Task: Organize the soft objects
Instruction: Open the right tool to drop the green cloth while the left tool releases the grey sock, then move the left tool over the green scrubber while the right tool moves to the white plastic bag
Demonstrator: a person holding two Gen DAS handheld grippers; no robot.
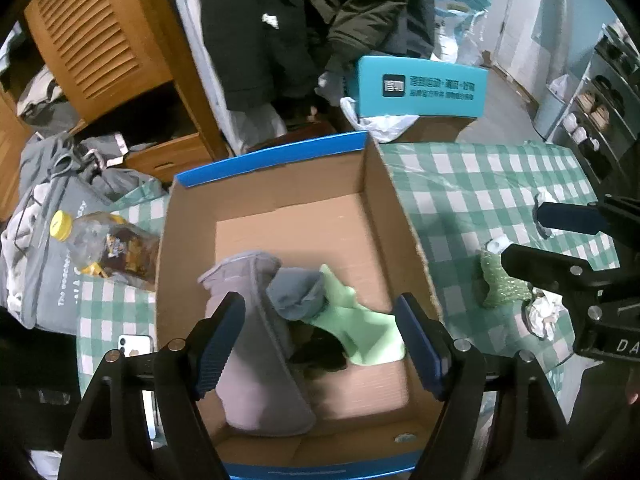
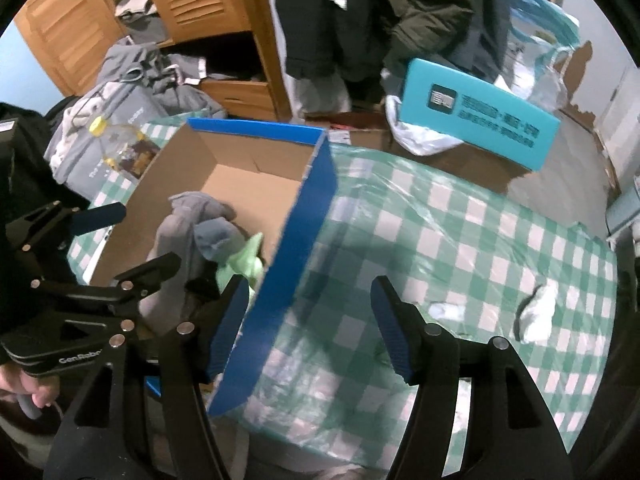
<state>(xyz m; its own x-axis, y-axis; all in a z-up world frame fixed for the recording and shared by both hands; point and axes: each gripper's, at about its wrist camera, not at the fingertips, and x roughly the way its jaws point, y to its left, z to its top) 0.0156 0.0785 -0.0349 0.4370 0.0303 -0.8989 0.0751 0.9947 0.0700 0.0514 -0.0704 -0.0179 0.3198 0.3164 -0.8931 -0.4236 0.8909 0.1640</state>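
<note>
Inspector: Status? 
Assessor: Socks lie in the cardboard box. Left hand-held gripper hovers spread above them, empty; right hand-held gripper spread too. 
Inspector: Next? 
Assessor: Likely the green knitted piece on the table.

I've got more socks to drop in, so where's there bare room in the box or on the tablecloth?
Free: the box floor toward its far blue-edged wall, and the checked tablecloth right of the box. Crowded: the near-left box floor, where the grey sock, blue-grey sock and green sock pile.
</note>
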